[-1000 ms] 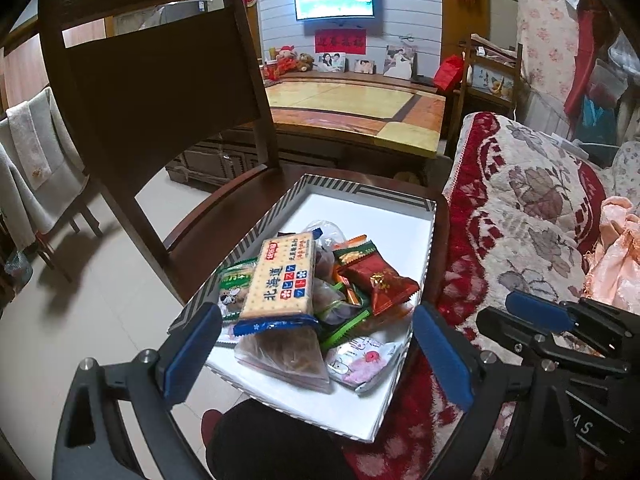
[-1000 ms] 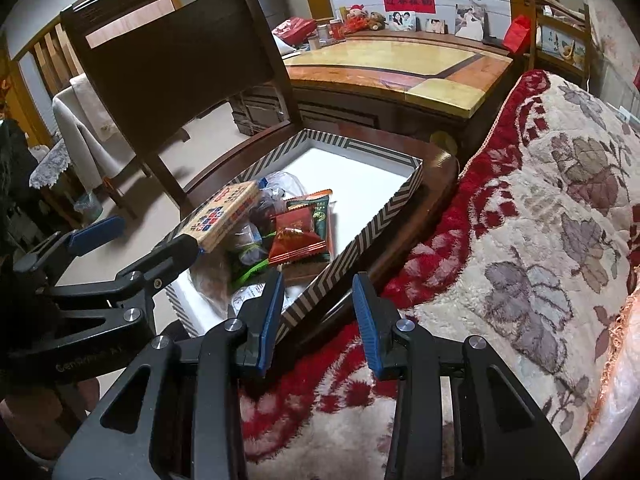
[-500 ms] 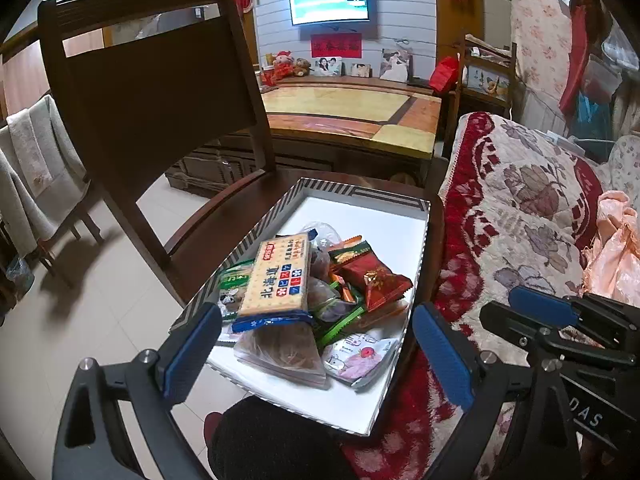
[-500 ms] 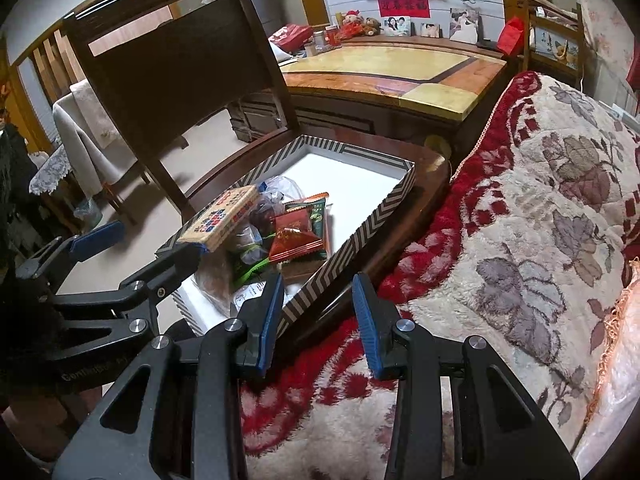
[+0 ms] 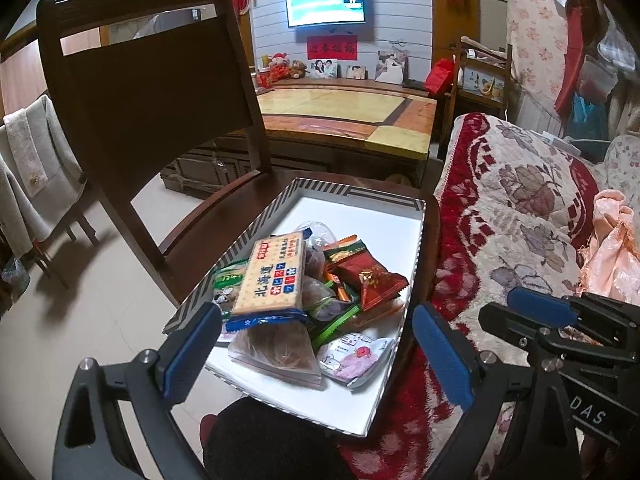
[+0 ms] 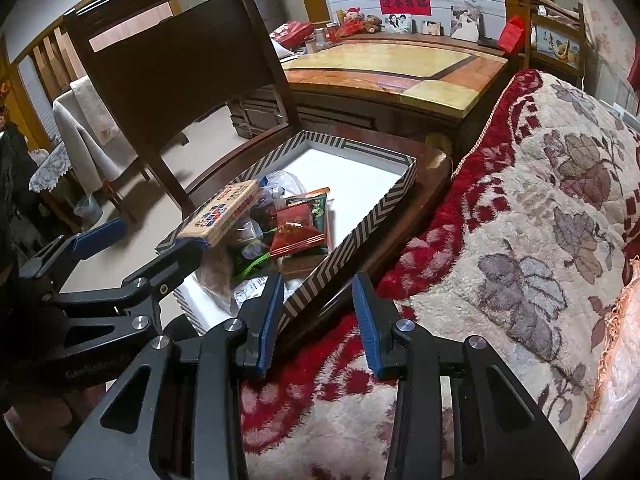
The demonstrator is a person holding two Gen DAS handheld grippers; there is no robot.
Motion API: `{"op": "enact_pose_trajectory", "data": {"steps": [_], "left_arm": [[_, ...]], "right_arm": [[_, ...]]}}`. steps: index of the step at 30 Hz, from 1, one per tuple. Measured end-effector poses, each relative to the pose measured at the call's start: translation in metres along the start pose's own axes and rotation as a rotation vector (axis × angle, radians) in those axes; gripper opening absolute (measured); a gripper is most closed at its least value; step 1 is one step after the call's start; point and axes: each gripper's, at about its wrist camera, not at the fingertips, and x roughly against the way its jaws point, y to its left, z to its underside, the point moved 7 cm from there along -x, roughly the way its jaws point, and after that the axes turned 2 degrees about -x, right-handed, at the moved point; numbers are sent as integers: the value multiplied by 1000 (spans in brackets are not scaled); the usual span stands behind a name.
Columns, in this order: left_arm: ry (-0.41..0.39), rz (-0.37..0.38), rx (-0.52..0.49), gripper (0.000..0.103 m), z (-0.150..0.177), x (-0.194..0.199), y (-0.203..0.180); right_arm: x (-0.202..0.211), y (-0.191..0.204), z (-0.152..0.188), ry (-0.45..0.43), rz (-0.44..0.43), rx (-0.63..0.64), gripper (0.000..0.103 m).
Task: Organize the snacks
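— In the striped box (image 5: 352,194)?
— Heaped at the near end: cracker pack (image 5: 272,276) tilted on top, red packet (image 5: 370,282) beside, clear bag (image 5: 276,344) and pink-white pouch (image 5: 352,358) underneath, nearest.

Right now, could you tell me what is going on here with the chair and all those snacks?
A person holds a two-finger claw in each hand above a shallow white box with a striped rim, which sits on a dark wooden chair beside a red and cream floral blanket. Snack packets lie piled at the box's near end, a cream cracker packet with a blue end on top and a red foil packet beside it. The left claw and right claw are both open and hold nothing.
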Motion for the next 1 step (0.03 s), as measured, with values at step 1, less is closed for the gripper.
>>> {"op": "enact_pose_trajectory", "data": {"steps": [1], "left_arm": [[1, 6, -4, 98, 0, 0, -3]], "right_arm": [[2, -2, 0, -3, 2, -2, 35]]}}
